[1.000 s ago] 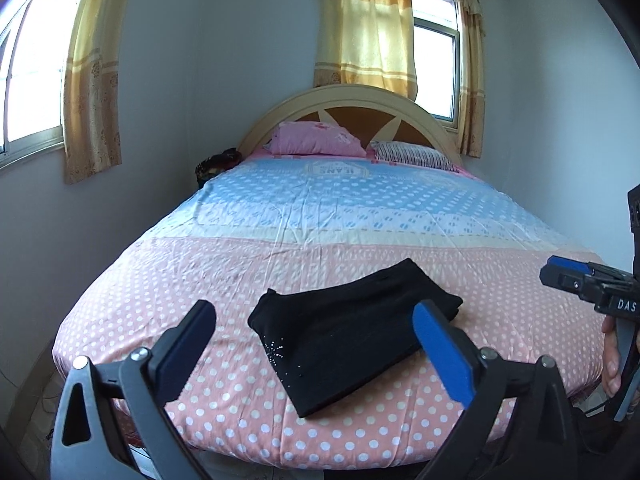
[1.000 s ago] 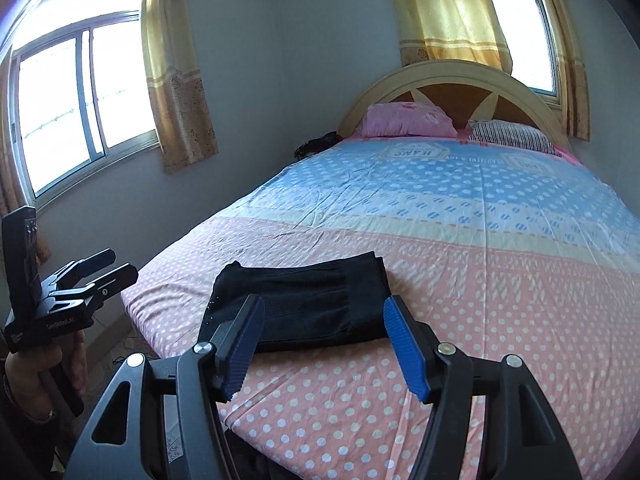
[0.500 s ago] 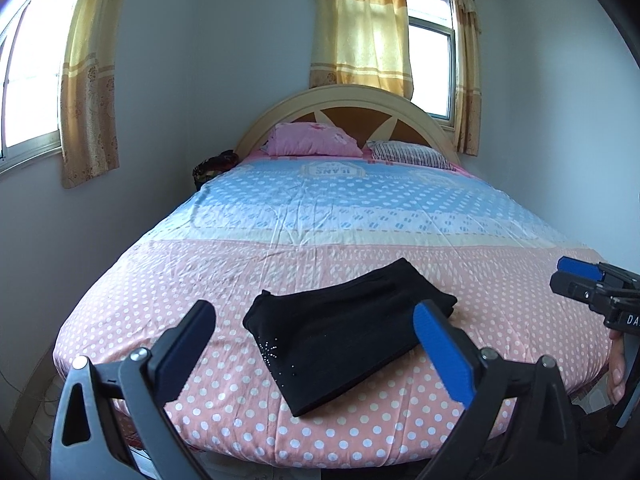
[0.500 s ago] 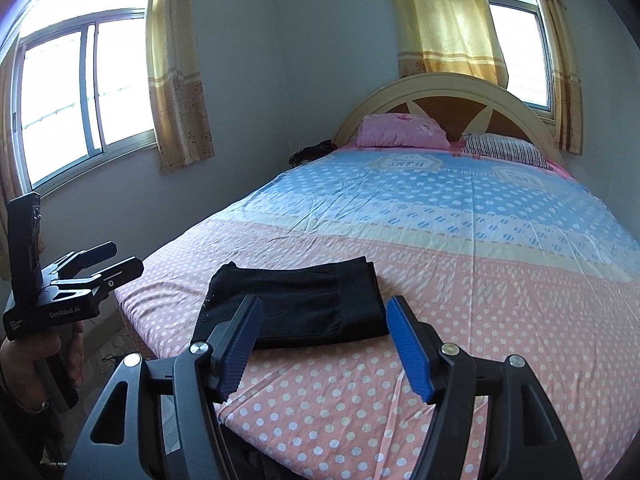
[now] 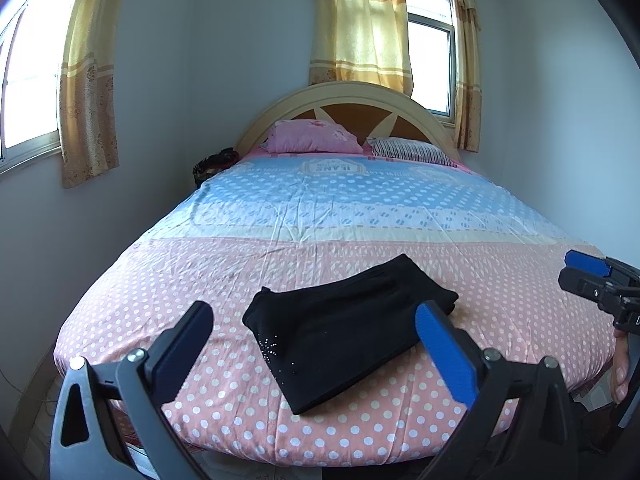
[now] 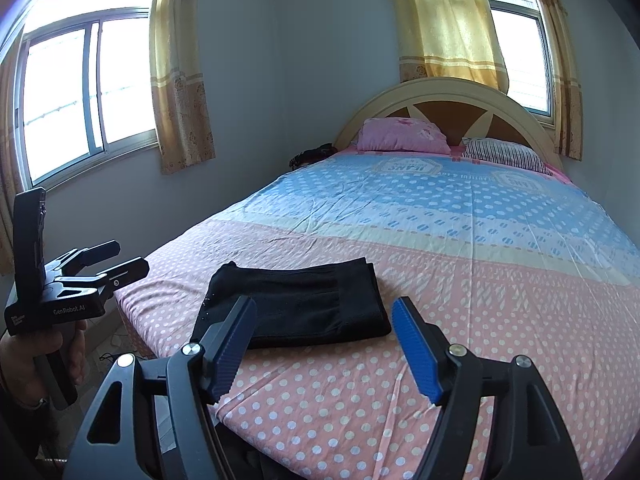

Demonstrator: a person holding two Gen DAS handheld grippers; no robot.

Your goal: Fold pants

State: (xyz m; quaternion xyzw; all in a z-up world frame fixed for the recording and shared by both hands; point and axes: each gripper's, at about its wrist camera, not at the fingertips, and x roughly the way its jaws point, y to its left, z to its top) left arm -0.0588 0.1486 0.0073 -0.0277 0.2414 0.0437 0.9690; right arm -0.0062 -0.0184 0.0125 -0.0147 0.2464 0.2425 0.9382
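Observation:
Black pants lie folded into a compact rectangle on the pink dotted foot of the bed; the right wrist view shows the pants too. My left gripper hovers before the bed's edge, open, with nothing between its blue pads. My right gripper is held back from the pants, its jaws opening and empty. Each gripper shows in the other's view: the right gripper at the far right, the left gripper at the far left, held in a hand.
The bed fills the room, with a pink pillow and a striped pillow at the arched headboard. A dark bundle sits beside the bed's far left corner. Curtained windows line the walls.
The right gripper's fingers have spread a little wider. The pants lie as before, and the left gripper has stayed in place.

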